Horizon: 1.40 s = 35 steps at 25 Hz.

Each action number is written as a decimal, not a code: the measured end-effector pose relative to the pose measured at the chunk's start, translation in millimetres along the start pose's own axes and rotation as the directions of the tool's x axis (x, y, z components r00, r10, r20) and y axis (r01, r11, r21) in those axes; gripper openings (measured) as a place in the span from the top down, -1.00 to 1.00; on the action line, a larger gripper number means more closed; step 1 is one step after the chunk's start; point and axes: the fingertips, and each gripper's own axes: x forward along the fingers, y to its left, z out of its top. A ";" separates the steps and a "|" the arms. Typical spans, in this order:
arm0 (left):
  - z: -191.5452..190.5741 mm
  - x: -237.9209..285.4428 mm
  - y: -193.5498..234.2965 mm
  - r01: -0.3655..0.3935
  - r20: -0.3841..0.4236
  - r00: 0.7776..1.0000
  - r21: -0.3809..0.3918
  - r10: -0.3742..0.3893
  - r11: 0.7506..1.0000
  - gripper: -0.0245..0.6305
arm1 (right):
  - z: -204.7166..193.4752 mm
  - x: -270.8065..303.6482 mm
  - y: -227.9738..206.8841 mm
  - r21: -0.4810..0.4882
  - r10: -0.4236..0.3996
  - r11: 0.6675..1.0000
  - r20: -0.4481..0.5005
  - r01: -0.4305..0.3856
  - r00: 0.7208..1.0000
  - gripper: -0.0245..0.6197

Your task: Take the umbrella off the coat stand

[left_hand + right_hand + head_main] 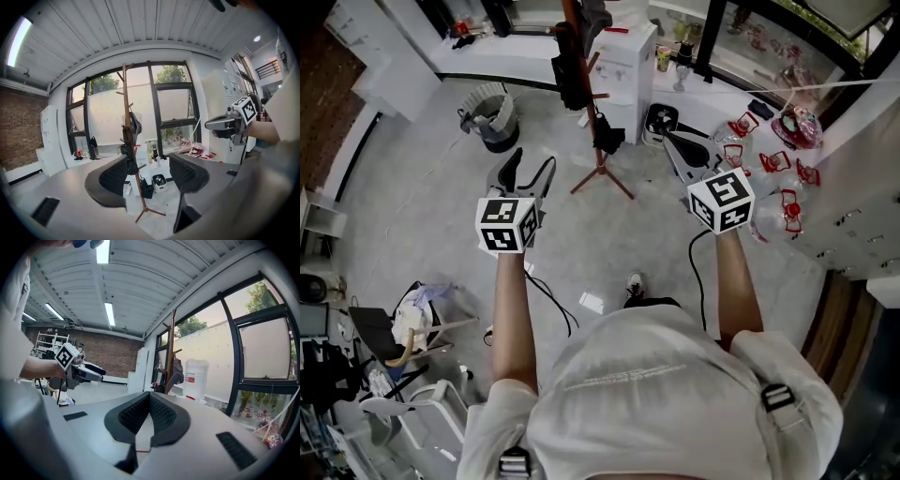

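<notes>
Our left gripper (531,171) is spread and empty, and our right gripper (673,141) is pressed together on nothing. The stand (600,171) is well apart, at our 12 o'clock. We take the umbrella (569,67) to be the dark folded bundle hanging along the pole, at 11 o'clock from the base. It should be light, with soft, slippery cloth over stiff ribs. We would pinch its firm upper end, then lift it off the peg.
</notes>
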 end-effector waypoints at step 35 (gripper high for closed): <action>-48.6 303.9 109.3 0.167 -0.165 0.969 -0.124 -0.186 0.978 -0.22 | -44.4 207.8 -130.8 0.082 -0.079 0.992 -0.137 0.091 0.987 0.87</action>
